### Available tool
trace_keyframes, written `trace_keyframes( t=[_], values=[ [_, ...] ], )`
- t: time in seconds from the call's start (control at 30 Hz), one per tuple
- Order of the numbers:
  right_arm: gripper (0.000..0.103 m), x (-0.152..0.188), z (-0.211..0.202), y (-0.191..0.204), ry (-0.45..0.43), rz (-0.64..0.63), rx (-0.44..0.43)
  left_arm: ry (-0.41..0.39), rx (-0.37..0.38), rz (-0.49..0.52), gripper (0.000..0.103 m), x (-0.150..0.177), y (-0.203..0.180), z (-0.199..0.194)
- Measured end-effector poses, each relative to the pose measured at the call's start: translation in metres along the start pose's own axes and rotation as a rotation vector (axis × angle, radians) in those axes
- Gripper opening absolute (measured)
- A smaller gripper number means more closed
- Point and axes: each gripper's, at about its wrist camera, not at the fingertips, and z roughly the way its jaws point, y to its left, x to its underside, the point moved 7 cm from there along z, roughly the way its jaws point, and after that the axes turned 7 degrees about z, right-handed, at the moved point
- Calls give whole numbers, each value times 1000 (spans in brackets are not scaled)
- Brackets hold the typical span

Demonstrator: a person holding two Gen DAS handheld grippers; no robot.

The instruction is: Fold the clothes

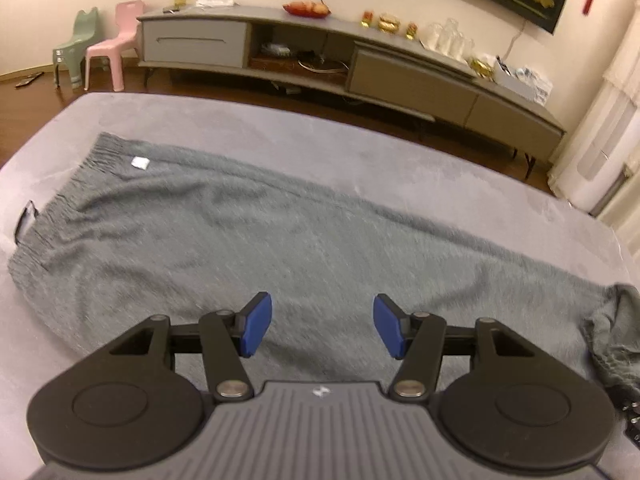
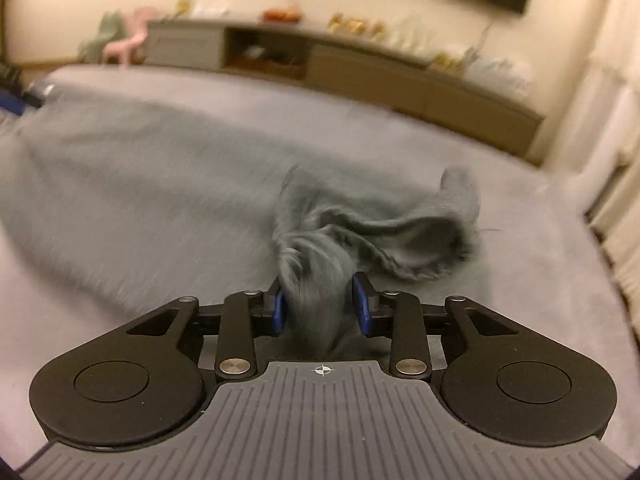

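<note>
A pair of grey knit trousers [image 1: 256, 236] lies flat on the grey cloth-covered table [image 1: 360, 152], waistband at the far left, a small white tag on it. My left gripper [image 1: 322, 326] is open and empty, just above the trousers' near edge. The leg end [image 1: 612, 332] is bunched at the right. In the right wrist view my right gripper [image 2: 320, 306] is shut on the trousers' leg cuff [image 2: 316, 280], lifting it; the cuff opening [image 2: 404, 240] gapes beyond the fingers. The rest of the trousers [image 2: 140, 184] stretches to the left.
A long grey TV cabinet [image 1: 360, 64] stands beyond the table's far edge, with small items on top. A pink chair [image 1: 114, 46] and a green chair [image 1: 74, 50] stand at the far left on the wooden floor. A white appliance [image 1: 600, 152] is at the right.
</note>
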Motion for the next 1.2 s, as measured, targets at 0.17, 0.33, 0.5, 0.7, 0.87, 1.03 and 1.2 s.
trace_keyframes(
  t=[0.17, 0.33, 0.5, 0.7, 0.87, 1.03, 1.2],
  values=[
    [56, -26, -49, -28, -146, 161, -98, -22, 77, 103, 57, 8, -42, -4],
    [55, -32, -62, -92, -165, 466, -71, -102, 240, 290, 68, 23, -130, -18],
    [44, -9, -38, -136, -102, 789, -134, -254, 246, 591, 72, 39, -248, -33],
    [40, 24, -10, -154, -32, 973, -211, -304, 214, 835, 73, 60, -365, -4],
    [42, 24, -5, -154, -70, 972, -404, -243, 123, 780, 41, 56, -381, 34],
    [49, 18, -7, -152, -77, 901, -450, -84, 214, 257, 7, 18, -311, 52],
    [49, 22, 4, -149, -21, 770, -294, 28, 287, -24, 19, 19, -253, 66]
  ],
)
